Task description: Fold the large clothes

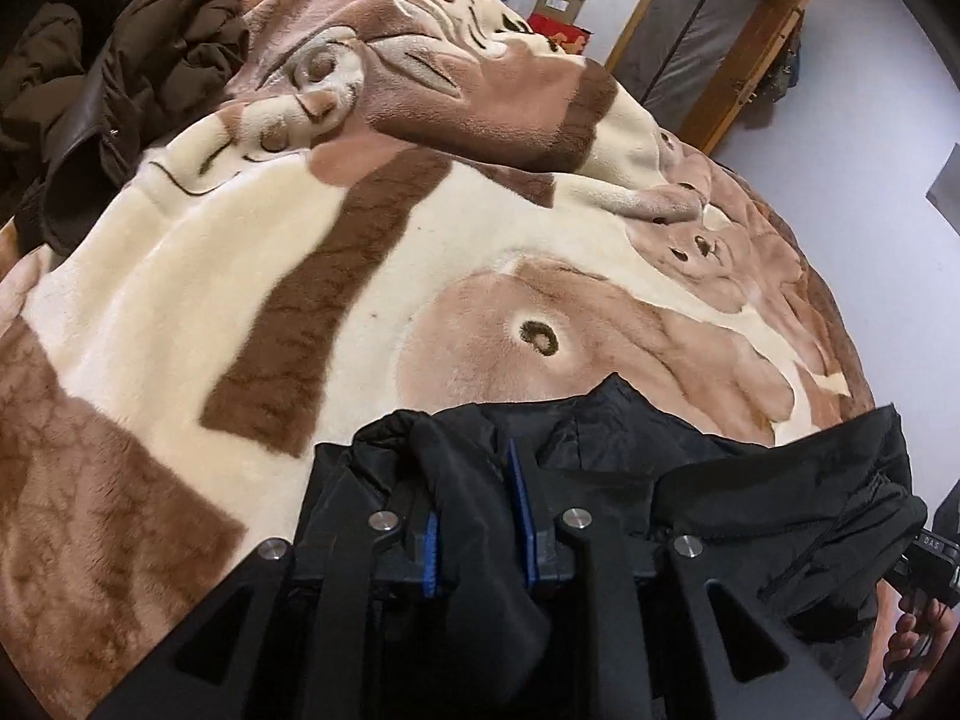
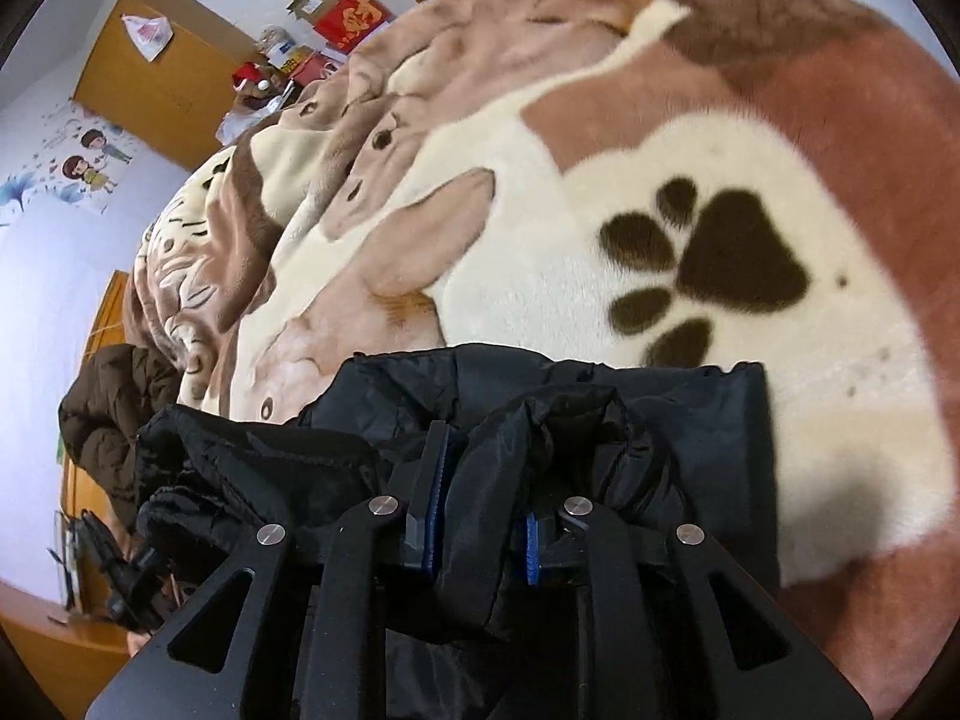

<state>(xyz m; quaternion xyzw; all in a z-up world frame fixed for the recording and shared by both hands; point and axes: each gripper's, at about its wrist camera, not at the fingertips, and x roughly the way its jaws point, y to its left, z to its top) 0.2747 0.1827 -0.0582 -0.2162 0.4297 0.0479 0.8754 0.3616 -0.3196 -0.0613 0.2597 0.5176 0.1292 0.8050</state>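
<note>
Though crumpled, glossy black jacket (image 1: 690,480) on plush blanket (image 1: 180,300)

right tool (image 2: 480,516) | grips bunched black jacket (image 2: 600,420) | over paw-print blanket (image 2: 540,252)

The jacket (image 1: 690,480) lies on the blanket (image 1: 210,240) at its near edge. A second coat (image 1: 120,48) is heaped on the blanket's far left, with boxes (image 2: 342,18) beyond the blanket.

Bed cover: plush cream-and-brown blanket (image 1: 252,252), paw print.
Walls: pale wall (image 2: 54,276), cartoon stickers (image 2: 90,162).
Furniture: wooden wardrobe (image 1: 714,54), wooden cabinet (image 2: 150,78).
</note>
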